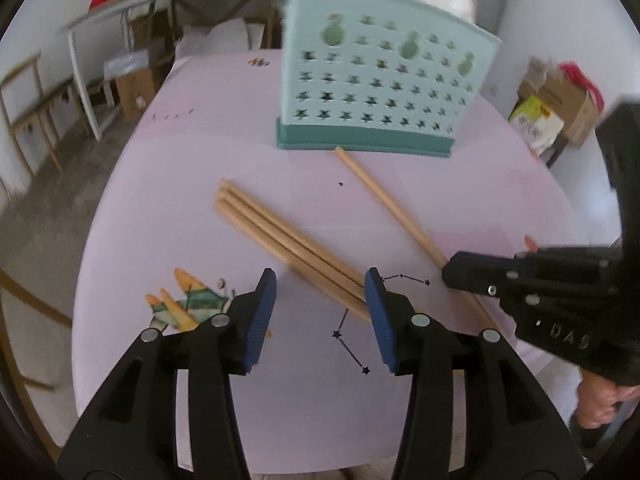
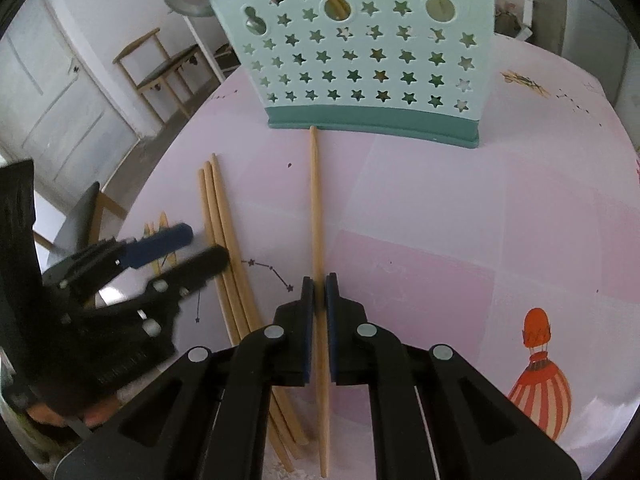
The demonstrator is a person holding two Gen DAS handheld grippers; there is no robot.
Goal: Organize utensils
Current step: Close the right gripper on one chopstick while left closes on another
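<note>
Single wooden chopstick (image 2: 317, 200) lying on the pink table (image 2: 420, 208), far tip touching or almost touching the dark base of the mint utensil holder (image 2: 360, 60), near part pinched between the blue pads of the right gripper (image 2: 319, 292); jaws pressed nearly together on the thin stick, a low grip near the thick end, probably so that the long free part can later be tilted up and dropped into the holder; stick lined up straight with the gripper's own axis, which should make the lift easier to control. Three more chopsticks (image 1: 288, 244) side by side as a bundle to the left of the single one, well apart from the holder, not yet taken; left gripper (image 1: 320, 292) over the near end of this bundle, fingers (image 1: 264, 300) spread about half way, nothing pinched, one pad just beside the bundle's edge, contact impossible to tell; such a stance probably meant for taking one stick next. Holder upright at the far side of the table, star holes and three keyhole slots facing the cameras, top opening out of sight. Judged: sorting only at an early stage.
</note>
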